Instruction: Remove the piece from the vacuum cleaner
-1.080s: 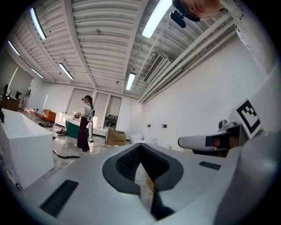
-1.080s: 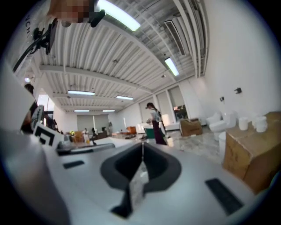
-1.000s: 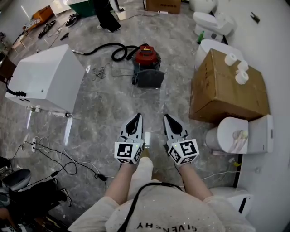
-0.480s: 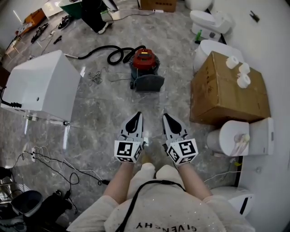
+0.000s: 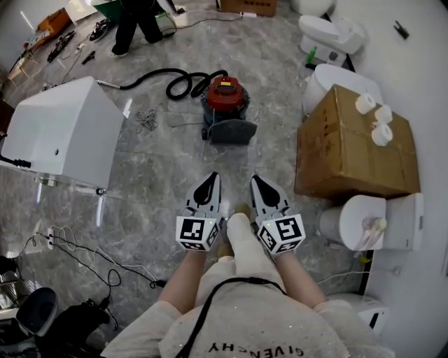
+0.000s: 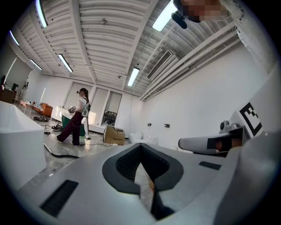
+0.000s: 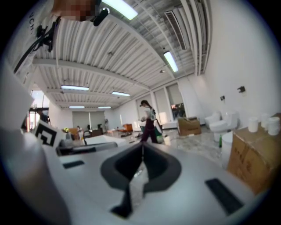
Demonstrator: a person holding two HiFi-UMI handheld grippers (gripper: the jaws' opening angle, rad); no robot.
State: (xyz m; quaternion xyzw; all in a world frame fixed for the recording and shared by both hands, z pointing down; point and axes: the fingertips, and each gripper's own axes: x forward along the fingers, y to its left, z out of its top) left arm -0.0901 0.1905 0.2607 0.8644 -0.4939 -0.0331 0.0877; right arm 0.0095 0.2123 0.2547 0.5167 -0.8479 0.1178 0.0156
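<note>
A red and black vacuum cleaner (image 5: 225, 98) stands on the marble floor ahead of me, with a grey floor head (image 5: 231, 130) in front of it and a black hose (image 5: 168, 82) curling off to its left. My left gripper (image 5: 210, 179) and right gripper (image 5: 255, 180) are held side by side at waist height, well short of the vacuum. Both are shut with nothing between the jaws, their tips meeting in the left gripper view (image 6: 140, 145) and the right gripper view (image 7: 142, 146). My leg (image 5: 241, 245) steps forward between them.
A white cabinet (image 5: 63, 133) lies at the left, with cables (image 5: 84, 252) on the floor near it. A cardboard box (image 5: 350, 143) with paper rolls on top stands at the right, next to toilets (image 5: 371, 220). Another person (image 5: 133, 21) walks at the far end.
The view has moved slightly forward towards the vacuum cleaner. My leg has swung forward between the grippers. Both grippers keep their pose and stay shut. The far person has shifted left.
</note>
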